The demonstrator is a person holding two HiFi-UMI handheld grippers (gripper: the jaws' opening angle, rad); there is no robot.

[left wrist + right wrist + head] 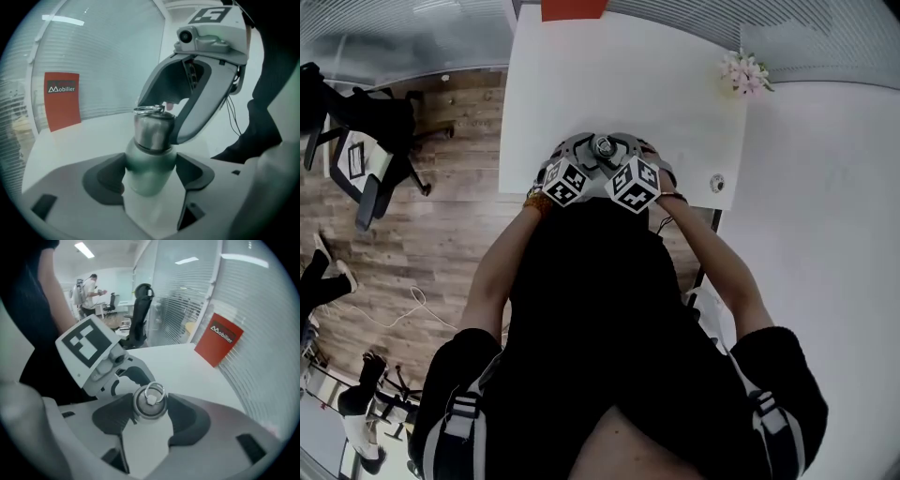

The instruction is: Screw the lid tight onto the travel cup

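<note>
A steel travel cup [149, 166] stands upright between the jaws of my left gripper [150, 173], whose dark pads press on its body from both sides. Its metal lid [150, 402], topped by a ring, sits on the cup's neck with the pads of my right gripper [150, 409] closed against its sides. In the head view both grippers meet over the lid [602, 145] at the near edge of the white table [619, 84], the left gripper [586, 157] and the right gripper [617, 157] side by side. My body hides the cup below the lid there.
A red sign [62, 100] leans against the ribbed glass wall at the table's far end. A small bunch of flowers [745, 70] lies at the table's far right. A black office chair [366, 159] stands on the wooden floor to the left.
</note>
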